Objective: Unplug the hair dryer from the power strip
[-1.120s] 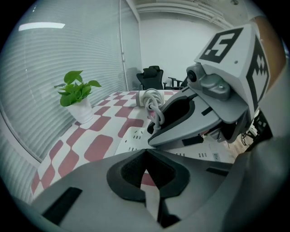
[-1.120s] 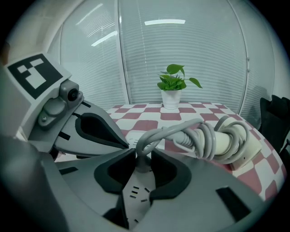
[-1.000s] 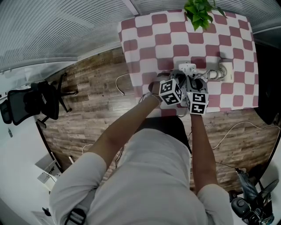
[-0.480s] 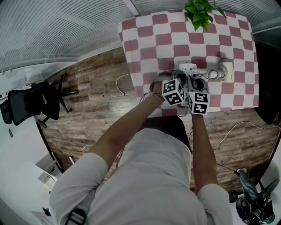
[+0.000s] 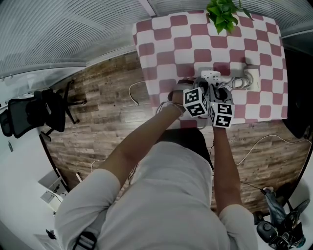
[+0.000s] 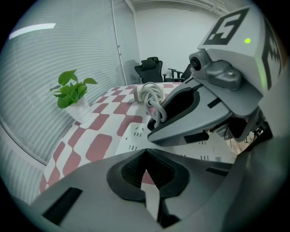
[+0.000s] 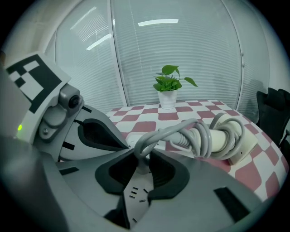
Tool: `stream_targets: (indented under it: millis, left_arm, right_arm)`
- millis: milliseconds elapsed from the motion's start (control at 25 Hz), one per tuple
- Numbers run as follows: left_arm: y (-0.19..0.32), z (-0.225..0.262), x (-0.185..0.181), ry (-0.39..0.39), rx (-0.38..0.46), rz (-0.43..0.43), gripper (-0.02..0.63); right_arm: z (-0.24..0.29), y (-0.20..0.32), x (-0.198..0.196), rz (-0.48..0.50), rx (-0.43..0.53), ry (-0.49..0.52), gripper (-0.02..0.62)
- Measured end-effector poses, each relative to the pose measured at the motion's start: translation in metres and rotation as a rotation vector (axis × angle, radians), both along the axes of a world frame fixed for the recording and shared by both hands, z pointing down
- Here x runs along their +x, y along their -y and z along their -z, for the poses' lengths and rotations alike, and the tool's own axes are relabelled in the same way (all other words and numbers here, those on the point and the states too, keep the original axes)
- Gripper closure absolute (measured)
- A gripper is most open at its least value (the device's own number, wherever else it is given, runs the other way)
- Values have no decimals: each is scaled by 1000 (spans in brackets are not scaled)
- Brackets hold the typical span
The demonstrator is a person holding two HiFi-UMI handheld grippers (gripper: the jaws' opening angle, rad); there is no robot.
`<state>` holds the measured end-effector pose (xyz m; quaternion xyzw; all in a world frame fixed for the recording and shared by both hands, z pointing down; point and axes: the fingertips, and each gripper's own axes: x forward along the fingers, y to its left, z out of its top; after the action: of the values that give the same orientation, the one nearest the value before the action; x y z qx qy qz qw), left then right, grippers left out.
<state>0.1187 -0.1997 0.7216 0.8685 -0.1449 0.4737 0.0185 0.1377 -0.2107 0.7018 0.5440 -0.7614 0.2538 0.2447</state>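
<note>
A white power strip (image 5: pixel 209 74) lies on the checked table (image 5: pixel 166 44). Beside it rests the white hair dryer (image 5: pixel 249 80), its grey cord (image 7: pixel 181 131) wound round the handle (image 7: pixel 226 138). My right gripper (image 7: pixel 142 165) is closing its jaws, and its pads touch the dryer's plug (image 7: pixel 142 168), which stands in the strip (image 7: pixel 136 195). Pointing steeply down onto the strip (image 6: pixel 131 138), my left gripper (image 6: pixel 146 156) has its tips together. Each gripper shows in the other's view, close alongside.
A potted green plant (image 5: pixel 222 12) stands at the table's far edge. On the wooden floor to the left is a black office chair (image 5: pixel 36 112), and thin cables (image 5: pixel 259 144) trail there. The table's near edge is right under my hands.
</note>
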Motion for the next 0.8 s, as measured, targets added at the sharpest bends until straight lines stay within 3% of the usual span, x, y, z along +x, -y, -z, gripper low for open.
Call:
stream_targets:
  millis: [400, 800]
  left_arm:
    - [0, 0, 0, 11, -10, 35, 575]
    - [-1, -1, 3, 31, -4, 15, 578]
  right_arm:
    - [4, -3, 1, -4, -3, 30, 494]
    - [3, -4, 3, 9, 0, 44, 498]
